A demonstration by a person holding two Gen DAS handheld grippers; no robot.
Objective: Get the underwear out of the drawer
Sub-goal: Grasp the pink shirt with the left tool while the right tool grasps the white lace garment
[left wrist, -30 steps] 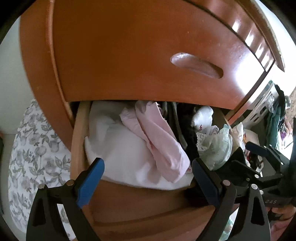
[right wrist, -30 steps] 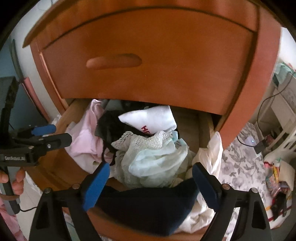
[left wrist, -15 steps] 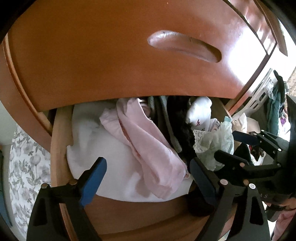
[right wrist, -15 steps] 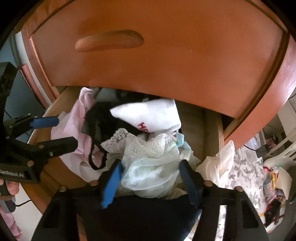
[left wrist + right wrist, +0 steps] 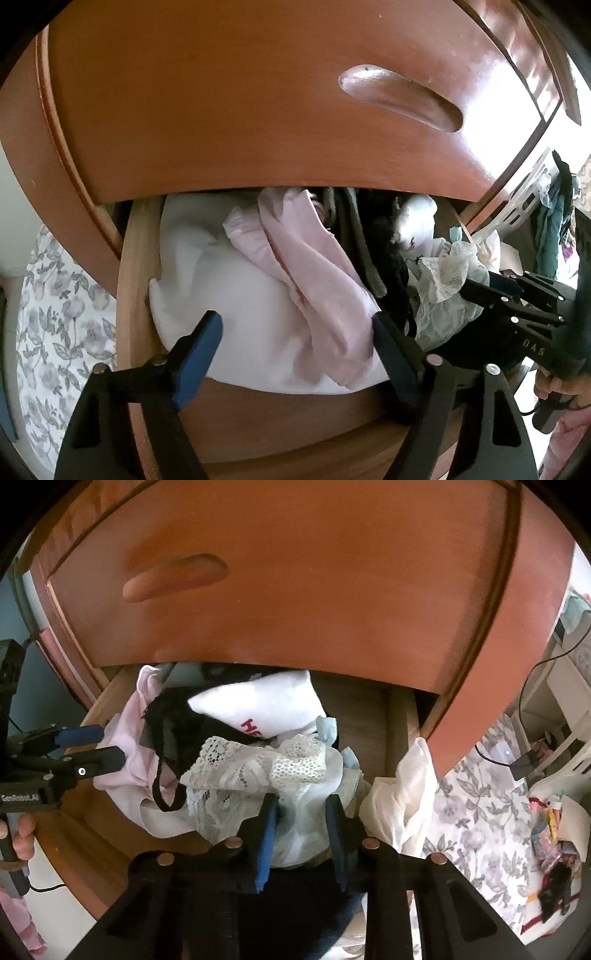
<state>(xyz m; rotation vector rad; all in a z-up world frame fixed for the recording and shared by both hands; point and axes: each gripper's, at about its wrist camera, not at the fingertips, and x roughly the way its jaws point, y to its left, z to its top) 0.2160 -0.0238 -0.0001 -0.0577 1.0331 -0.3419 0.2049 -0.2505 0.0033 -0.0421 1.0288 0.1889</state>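
"GenRobot.AI" on left gripper [image 5: 79, 744]; "DAS" on right gripper [image 5: 495, 291].

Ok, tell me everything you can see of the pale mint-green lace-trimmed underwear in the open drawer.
The pale mint-green lace-trimmed underwear is thin, sheer-looking fabric with a broad white openwork lace band along its top. It lies crumpled at the front of the wooden drawer, beside black lace underwear and below a white garment with red lettering. The right gripper has just been closing; its blue-padded fingers bracket a bunched fold, apparently pinching it.
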